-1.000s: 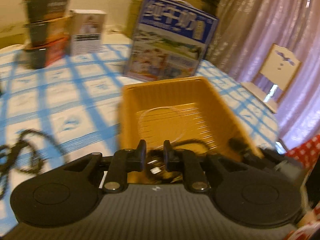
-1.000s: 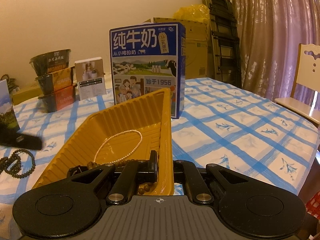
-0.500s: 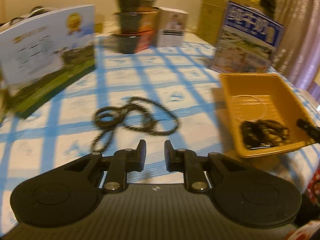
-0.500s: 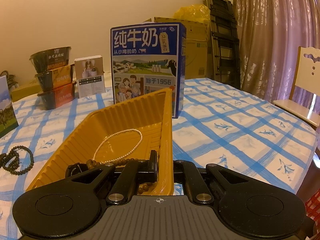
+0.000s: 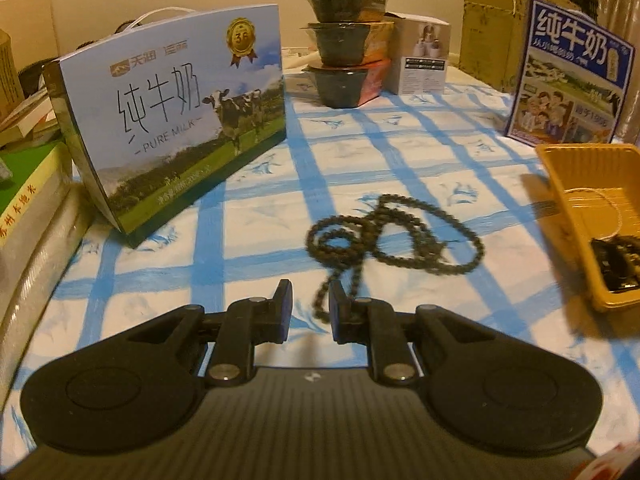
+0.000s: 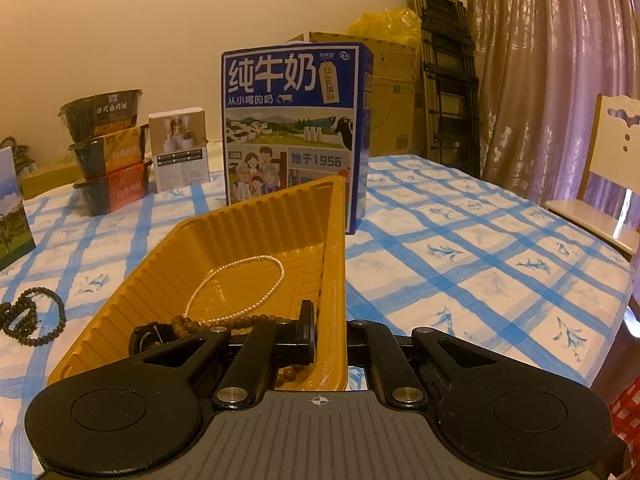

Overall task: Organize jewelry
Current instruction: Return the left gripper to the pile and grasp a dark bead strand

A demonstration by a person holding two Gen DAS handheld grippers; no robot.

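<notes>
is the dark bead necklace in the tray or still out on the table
Out: the dark bead necklace lies looped on the tablecloth, left of the yellow tray.

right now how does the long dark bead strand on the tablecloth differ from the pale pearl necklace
The dark bead strand lies on the blue-checked tablecloth, outside the yellow plastic tray; the pale pearl necklace lies inside that tray. The dark strand is coiled in overlapping loops, while the pearl necklace forms one open loop. The dark strand's beads look chunkier, the pearls finer. Neither is gripped: the left gripper is open, and the right gripper clamps the tray's wall.
</notes>
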